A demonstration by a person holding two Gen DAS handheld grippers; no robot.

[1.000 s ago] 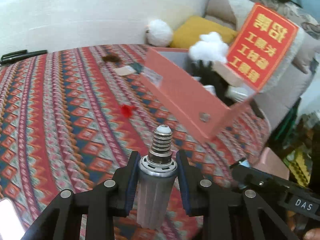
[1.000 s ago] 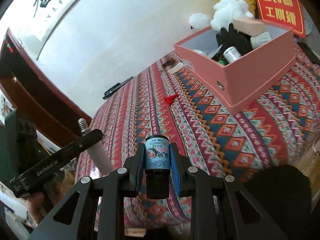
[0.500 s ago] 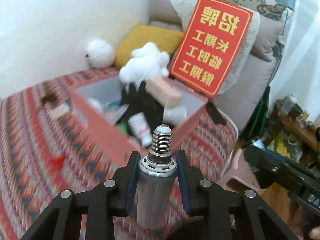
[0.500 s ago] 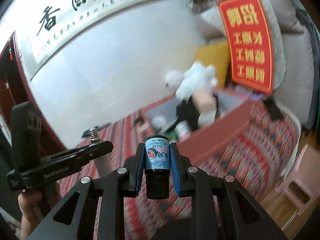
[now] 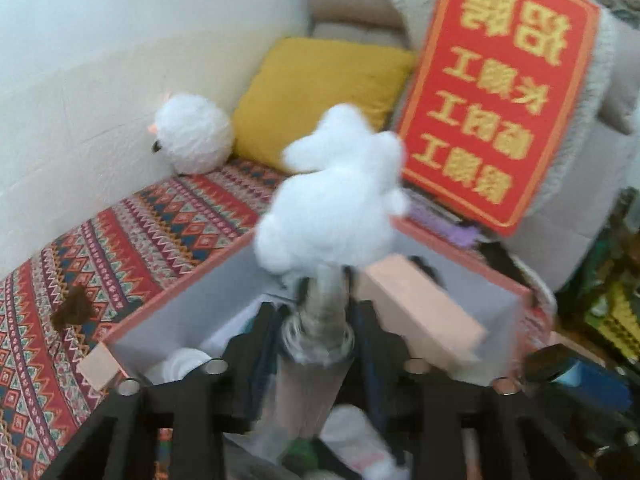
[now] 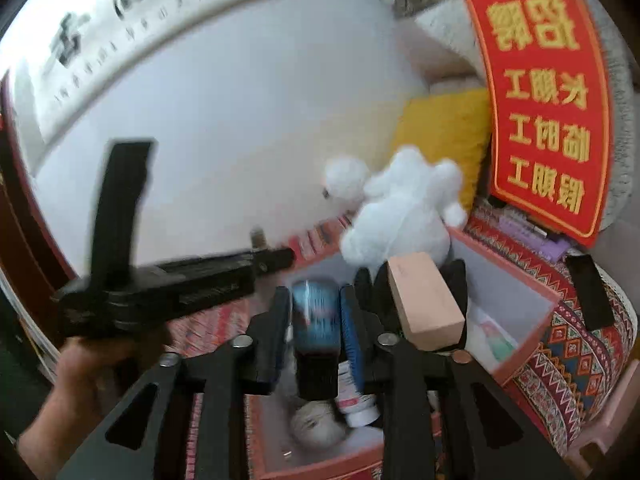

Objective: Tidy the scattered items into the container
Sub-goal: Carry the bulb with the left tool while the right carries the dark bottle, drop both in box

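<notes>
Two items are held over the box at once, one per gripper. The bulb (image 5: 318, 332) sits clamped between the fingers of the left gripper (image 5: 316, 320), long axis running along the fingers, screw base pointing forward and away from the camera (it's pretty blurred, so the thread detail is mush). It hangs right above the open pink box (image 5: 168, 292). Same deal on the other side: the right gripper (image 6: 316, 312) is squeezed onto a small bottle (image 6: 315, 320) with a blue label, dark cap toward the camera, label end pointing forward, also over the box.

Inside the box I can make out a pink rectangular block (image 6: 424, 300) lying tilted on top of something black (image 6: 456, 280), a white plush toy (image 6: 400, 212) poking up over the far wall, a white tube (image 6: 354, 396) with a reddish label, a pale fuzzy ball (image 6: 318, 426) near the front wall, and a white round lid (image 5: 182, 364) in the left corner.

The box rests on a striped patterned cover (image 5: 120, 240). Behind it there's a yellow cushion (image 5: 320, 92), another white fluffy ball (image 5: 192, 134) against the wall, and a red sign (image 5: 496, 120) with gold characters leaning up.
</notes>
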